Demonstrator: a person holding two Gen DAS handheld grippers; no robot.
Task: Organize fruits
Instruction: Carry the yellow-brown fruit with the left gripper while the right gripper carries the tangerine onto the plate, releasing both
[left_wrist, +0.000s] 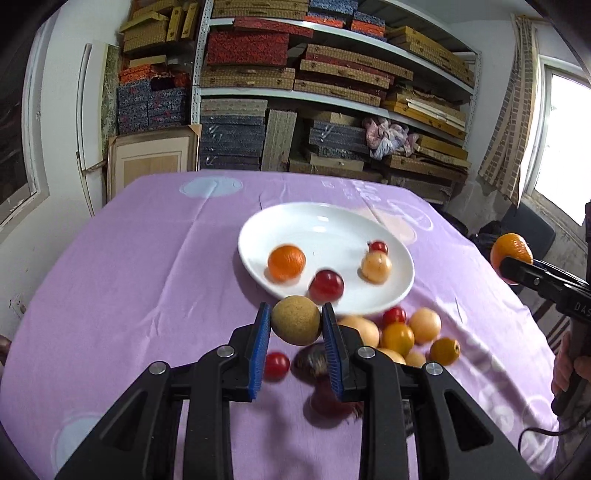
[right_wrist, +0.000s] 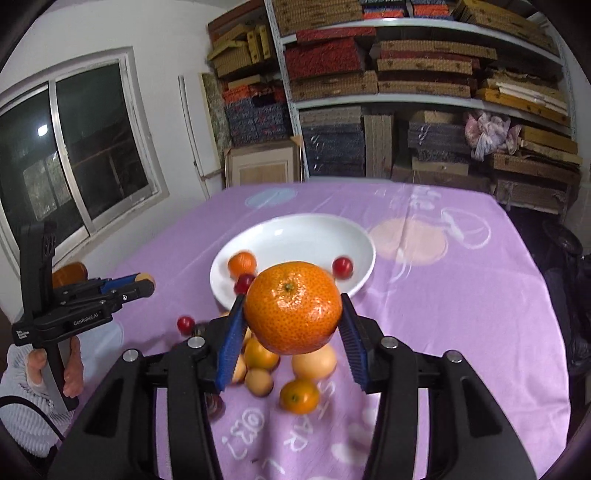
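Black gripper frames, blue ribbed fingers, silver screws.

Purple tablecloth, shelves of stacked boxes, window

A home storeroom: metal shelves crammed with stacked boxes behind a cloth-covered table.

dark fruit blurred behind left tongs
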